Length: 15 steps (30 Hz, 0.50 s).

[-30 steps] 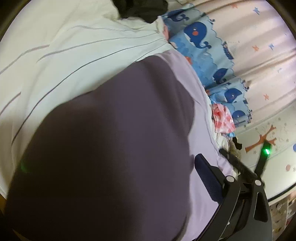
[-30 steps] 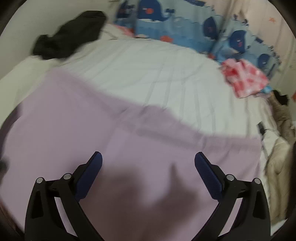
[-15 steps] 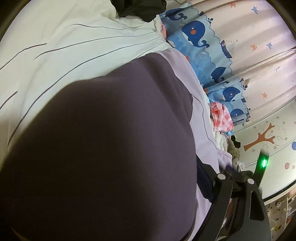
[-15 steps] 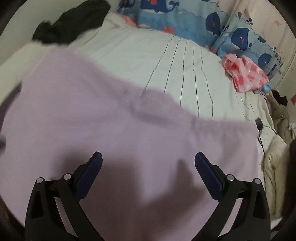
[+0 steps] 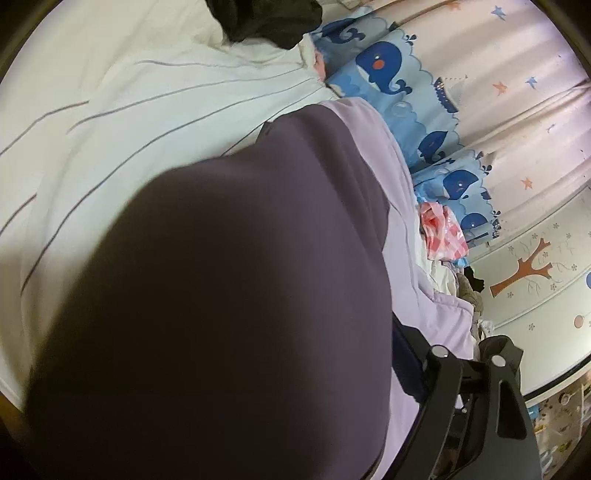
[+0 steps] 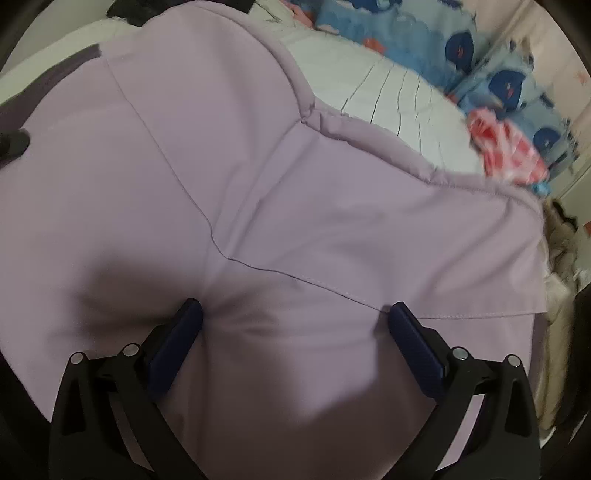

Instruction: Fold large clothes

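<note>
A large garment lies spread on the bed, lilac point(image 6: 295, 166) with a dark purple panel point(image 5: 221, 295). In the left wrist view that dark panel bulges up close to the lens and hides my left gripper's point(image 5: 295, 343) left finger. Only its right finger point(image 5: 404, 362) shows, at the cloth's lilac edge. Its jaws stand wide and are closing with the cloth between them. My right gripper point(image 6: 295, 325) is open and points steeply down, both fingertips point(image 6: 190, 314) resting on the lilac fabric beside a seam.
The white striped bedsheet point(image 5: 147, 92) stretches to the left. A black garment point(image 5: 266, 18) lies at the far end, blue whale-print cushions point(image 5: 388, 70) line the curtain, and a pink checked cloth point(image 6: 506, 151) sits by them. Beige clothes point(image 6: 561, 240) pile at the right.
My right gripper has come down and forward onto the lilac cloth, which now fills its view. In the left view the visible finger has slid inward and the dark cloth bulges higher.
</note>
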Available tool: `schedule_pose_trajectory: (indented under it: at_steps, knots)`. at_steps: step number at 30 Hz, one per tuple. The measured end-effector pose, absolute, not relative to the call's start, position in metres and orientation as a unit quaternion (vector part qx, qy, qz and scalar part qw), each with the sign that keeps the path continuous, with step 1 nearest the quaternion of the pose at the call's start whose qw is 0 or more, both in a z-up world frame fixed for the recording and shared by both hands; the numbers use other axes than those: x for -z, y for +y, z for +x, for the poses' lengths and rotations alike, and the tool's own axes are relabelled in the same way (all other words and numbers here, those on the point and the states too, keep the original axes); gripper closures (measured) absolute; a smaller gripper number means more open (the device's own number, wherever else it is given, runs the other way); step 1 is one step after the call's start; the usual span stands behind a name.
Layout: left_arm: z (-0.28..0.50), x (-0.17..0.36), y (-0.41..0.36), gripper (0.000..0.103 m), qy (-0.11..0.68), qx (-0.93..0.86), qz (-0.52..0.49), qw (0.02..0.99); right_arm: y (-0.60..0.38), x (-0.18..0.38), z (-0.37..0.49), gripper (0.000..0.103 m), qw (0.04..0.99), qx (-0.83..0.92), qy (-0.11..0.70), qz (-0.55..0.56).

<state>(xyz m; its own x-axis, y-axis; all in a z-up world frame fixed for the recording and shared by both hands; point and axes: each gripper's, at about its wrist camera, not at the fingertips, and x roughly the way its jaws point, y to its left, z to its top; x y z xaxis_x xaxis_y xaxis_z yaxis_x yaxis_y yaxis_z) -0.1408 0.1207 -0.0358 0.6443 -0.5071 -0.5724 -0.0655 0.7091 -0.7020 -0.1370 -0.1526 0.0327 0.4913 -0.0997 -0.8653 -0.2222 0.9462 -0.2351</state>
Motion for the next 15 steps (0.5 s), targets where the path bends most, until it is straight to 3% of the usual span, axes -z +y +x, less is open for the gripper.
schedule_pose_trajectory:
  at_steps: [4,8,10,15]
  knots:
    - [-0.145,0.036,0.129,0.028,0.39,0.128,-0.368,0.834,-0.155,-0.058,-0.155,0.006,0.864,-0.045,0.479,-0.15]
    - [-0.151,0.014,0.111,0.032,0.37,0.132,-0.332,0.857,-0.142,-0.013,-0.148,0.006,0.83,-0.061,0.519,-0.195]
    - [-0.159,-0.008,0.102,0.04,0.35,0.146,-0.309,0.872,-0.143,-0.01,-0.14,0.006,0.823,-0.065,0.528,-0.198]
    - [-0.17,-0.053,0.072,0.048,0.322,0.186,-0.27,0.888,-0.155,-0.006,-0.132,0.006,0.833,-0.082,0.513,-0.191]
